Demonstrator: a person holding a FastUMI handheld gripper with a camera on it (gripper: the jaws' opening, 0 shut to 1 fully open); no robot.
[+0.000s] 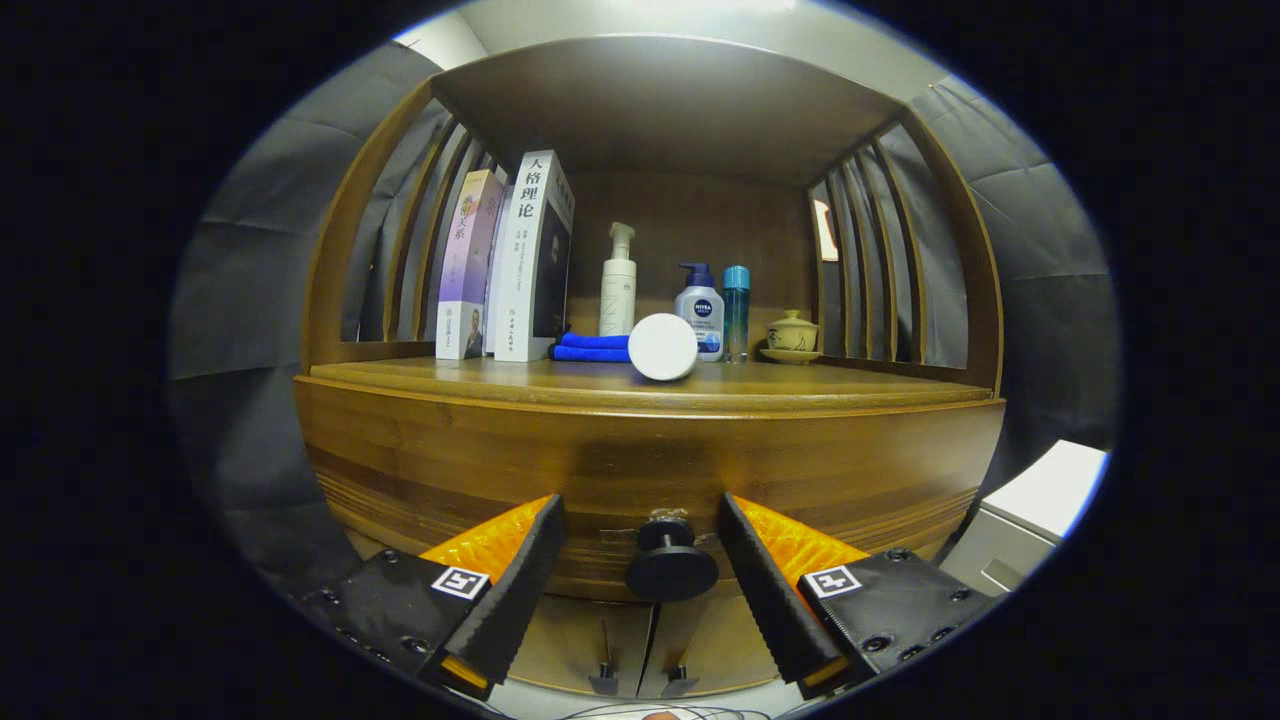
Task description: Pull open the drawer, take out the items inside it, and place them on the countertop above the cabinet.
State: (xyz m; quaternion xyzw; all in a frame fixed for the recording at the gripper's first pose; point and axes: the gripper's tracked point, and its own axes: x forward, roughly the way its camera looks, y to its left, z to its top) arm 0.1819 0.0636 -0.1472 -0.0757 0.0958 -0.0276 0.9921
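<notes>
The drawer [640, 470] is seen shut, its round knob [671, 566] lying between the spread fingers of the gripper [641, 570], neither touching it. At twelve o'clock from the knob, the countertop [850, 385] carries a white jar [662, 346], a blue cloth [590, 347], books [520, 260], bottles [700, 305] and a lidded cup [792, 333].
</notes>
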